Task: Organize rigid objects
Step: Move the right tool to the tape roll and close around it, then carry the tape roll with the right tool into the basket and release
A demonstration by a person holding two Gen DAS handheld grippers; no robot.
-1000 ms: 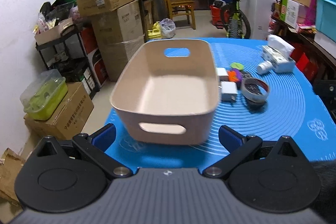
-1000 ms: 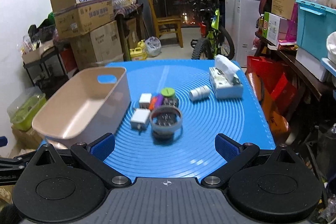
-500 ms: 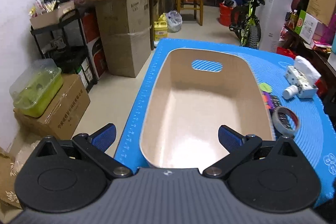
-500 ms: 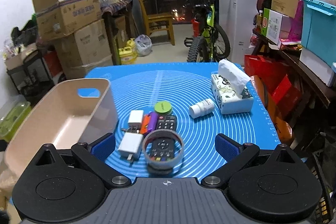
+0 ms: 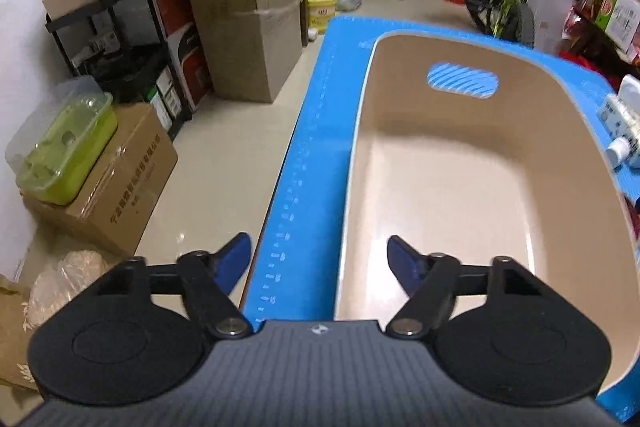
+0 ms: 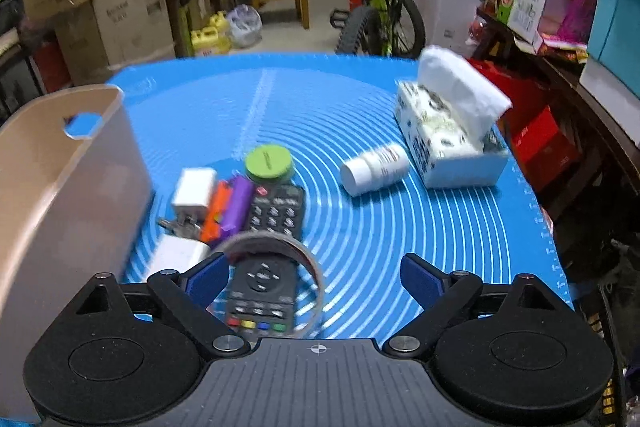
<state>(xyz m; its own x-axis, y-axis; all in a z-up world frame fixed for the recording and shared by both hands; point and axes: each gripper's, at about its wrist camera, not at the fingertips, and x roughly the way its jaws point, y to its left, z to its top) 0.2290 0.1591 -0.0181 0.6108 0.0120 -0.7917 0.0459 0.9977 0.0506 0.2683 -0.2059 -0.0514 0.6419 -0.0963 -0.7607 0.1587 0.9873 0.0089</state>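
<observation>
An empty beige bin [image 5: 460, 187] with handle cut-outs stands on the blue mat [image 5: 304, 155]. My left gripper [image 5: 320, 263] straddles the bin's near left wall, one finger outside and one inside. Its jaws are closing and the pads stand clear of the wall. In the right wrist view the bin [image 6: 60, 187] is at the left. My right gripper [image 6: 314, 279] hangs low over a tape ring [image 6: 308, 259] that rests on a black remote [image 6: 276, 215]. These jaws are closing too, with ring and remote between them, untouched.
Beside the remote lie two white chargers [image 6: 194, 187], an orange and a purple stick [image 6: 238, 203] and a green lid [image 6: 268, 161]. A white bottle [image 6: 374, 165] lies on its side by a tissue box [image 6: 448, 135]. Cardboard boxes [image 5: 248, 7] and a bicycle [image 6: 380, 7] stand beyond the table.
The left gripper came forward and down over the bin's left wall and its jaws narrowed. The right gripper dropped toward the tape ring and remote, its jaws narrowing slightly.
</observation>
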